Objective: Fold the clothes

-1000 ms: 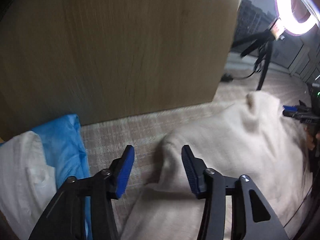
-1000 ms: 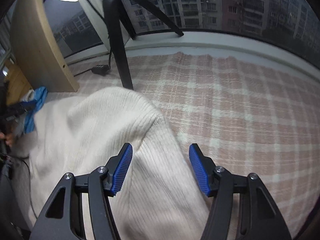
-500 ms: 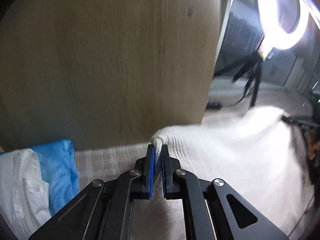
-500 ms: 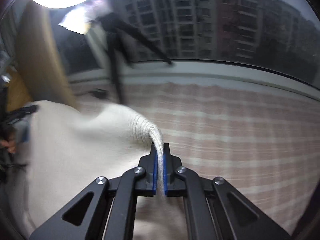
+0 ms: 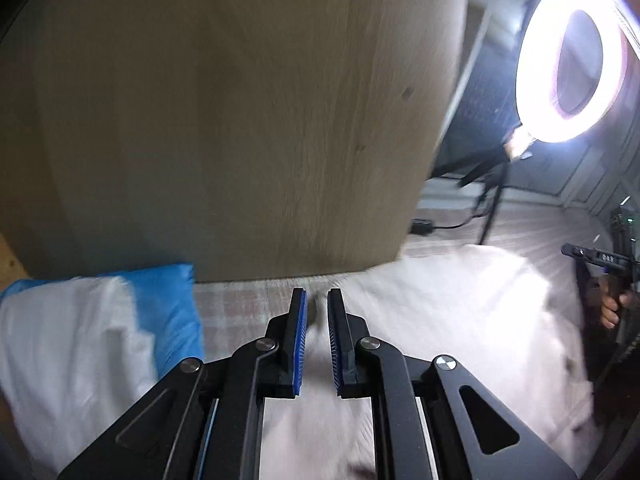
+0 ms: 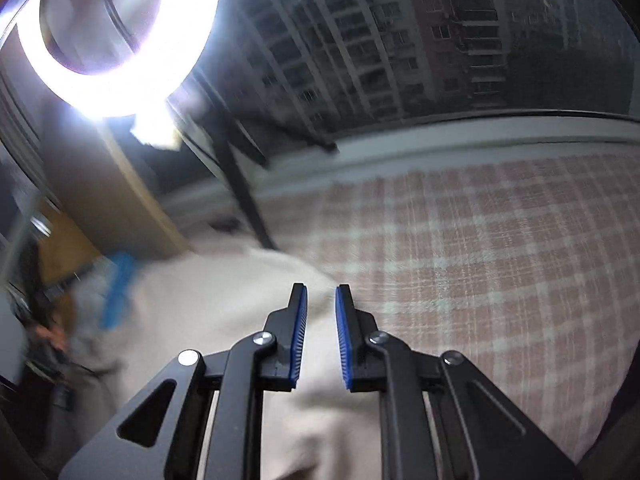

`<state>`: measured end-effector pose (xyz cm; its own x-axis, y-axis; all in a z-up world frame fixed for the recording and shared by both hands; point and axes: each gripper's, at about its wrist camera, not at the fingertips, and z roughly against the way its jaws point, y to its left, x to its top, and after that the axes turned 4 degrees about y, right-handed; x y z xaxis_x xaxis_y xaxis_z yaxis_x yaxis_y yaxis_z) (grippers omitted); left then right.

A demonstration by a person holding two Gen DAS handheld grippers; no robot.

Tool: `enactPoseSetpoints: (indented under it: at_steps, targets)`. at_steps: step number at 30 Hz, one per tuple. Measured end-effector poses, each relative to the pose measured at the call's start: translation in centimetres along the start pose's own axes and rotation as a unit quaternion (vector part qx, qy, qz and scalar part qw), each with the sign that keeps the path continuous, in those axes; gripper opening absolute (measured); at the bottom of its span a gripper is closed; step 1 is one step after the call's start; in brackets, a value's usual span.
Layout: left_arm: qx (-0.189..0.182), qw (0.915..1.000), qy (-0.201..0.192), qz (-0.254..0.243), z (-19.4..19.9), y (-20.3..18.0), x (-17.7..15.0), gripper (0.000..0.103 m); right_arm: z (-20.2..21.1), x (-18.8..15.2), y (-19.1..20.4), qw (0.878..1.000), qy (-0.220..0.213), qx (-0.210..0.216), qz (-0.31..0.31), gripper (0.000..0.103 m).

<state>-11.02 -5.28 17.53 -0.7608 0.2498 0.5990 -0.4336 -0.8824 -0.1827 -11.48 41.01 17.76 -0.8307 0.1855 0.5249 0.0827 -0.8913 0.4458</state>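
Pile: blue and white cloth [image 5: 80, 340] lies at far left, just beside the sweater [image 5: 460, 312]
Left tongs: left gripper [image 5: 317, 300] is easing open, pads a narrow gap apart; I see cloth through the gap but no pinch, though blur limits this
Sweater: cream knit, spread on the plaid sheet [image 6: 480, 260] below and between both tools
Right tongs: right gripper [image 6: 320, 294] likewise easing open, narrow gap, knit behind it, no pressing that I can make out
Risk, grip: I judge the edge drops if the pads part while raised, so the fold would land crooked
Risk, snag: a loose knit could catch on the ribbed pads and drag
Risk, clutter: the near edge could fall onto the pile
Left view only: wood panel [image 5: 240, 120], the pile in full, a hand [image 5: 612, 304] on the other tool
Right view only: window [image 6: 440, 40], the open sheet at right
Both views: ring light [image 5: 568, 60]
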Motion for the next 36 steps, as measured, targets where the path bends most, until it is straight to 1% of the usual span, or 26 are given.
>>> enactPoseSetpoints:
  at_steps: [2,4,6,8,10,11,13,15,17,19,21,24,28,30,32,33,34,35,36]
  targets:
    - [-0.003,0.9999,-0.012,0.002,4.0,0.4,-1.4,0.011,3.8,-0.6,0.6,0.999,-0.022,0.026,-0.007,0.015]
    - [-0.014,0.9998,-0.014,0.009,7.1,0.8,-2.8,0.01,7.5,-1.7,1.6,0.998,-0.037,0.045,-0.01,0.015]
    - [-0.03,0.9994,-0.004,0.018,9.6,0.6,-4.6,0.011,11.3,-2.8,2.6,0.997,-0.052,0.064,-0.012,0.015]
    - [-0.049,0.9983,0.013,0.028,11.8,0.2,-6.9,0.014,13.8,-5.5,3.8,0.997,-0.043,0.066,-0.007,0.017]
    - [-0.066,0.9964,0.043,0.033,12.7,-0.4,-10.8,0.02,15.9,-8.6,5.0,0.998,-0.028,0.063,0.001,0.034]
    - [-0.072,0.9948,0.063,0.036,12.7,-0.9,-12.9,0.021,16.3,-10.7,5.4,0.998,-0.015,0.056,0.001,0.037]
    - [-0.085,0.9894,0.109,0.042,12.1,-2.1,-17.3,0.022,16.1,-15.7,5.8,0.999,0.02,0.036,-0.005,0.038]
    - [-0.098,0.9827,0.147,0.056,11.0,-3.8,-21.0,0.022,15.8,-20.7,6.0,0.998,0.054,0.014,-0.015,0.038]
    - [-0.12,0.9723,0.184,0.079,10.1,-5.3,-24.5,0.022,14.4,-25.6,5.5,0.995,0.089,0.002,-0.044,0.038]
    - [-0.128,0.9654,0.209,0.088,9.0,-6.7,-27.3,0.022,12.8,-29.9,5.2,0.991,0.121,-0.009,-0.064,0.038]
    - [-0.119,0.9637,0.226,0.079,7.8,-8.2,-29.3,0.022,11.0,-32.7,5.1,0.987,0.141,-0.03,-0.074,0.038]
    - [-0.118,0.9621,0.236,0.07,6.9,-9.5,-30.7,0.023,9.6,-34.7,5.6,0.985,0.154,-0.044,-0.065,0.038]
    - [-0.125,0.9594,0.245,0.062,6.2,-11.1,-32.1,0.023,8.2,-35.9,6.9,0.982,0.178,-0.059,-0.034,0.038]
    - [-0.129,0.9619,0.235,0.051,6.3,-12.1,-32.6,0.023,7.7,-36.4,7.6,0.98,0.187,-0.066,-0.018,0.038]
    - [-0.129,0.9648,0.226,0.038,6.6,-12.7,-32.9,0.008,7.4,-36.8,8.4,0.979,0.19,-0.073,0.0,0.039]
    - [-0.132,0.9644,0.225,0.039,6.7,-12.6,-32.8,0.003,7.2,-36.9,8.7,0.98,0.187,-0.073,0.009,0.039]
    - [-0.137,0.9642,0.223,0.042,6.8,-12.6,-32.7,0.003,7.0,-36.9,9.0,0.979,0.188,-0.072,0.016,0.038]
    - [-0.143,0.9641,0.219,0.046,6.9,-12.5,-32.5,0.003,6.9,-37.0,9.2,0.98,0.188,-0.064,0.018,0.036]
    - [-0.145,0.9648,0.215,0.046,7.2,-12.5,-32.2,0.003,6.8,-36.9,9.3,0.981,0.187,-0.05,0.016,0.016]
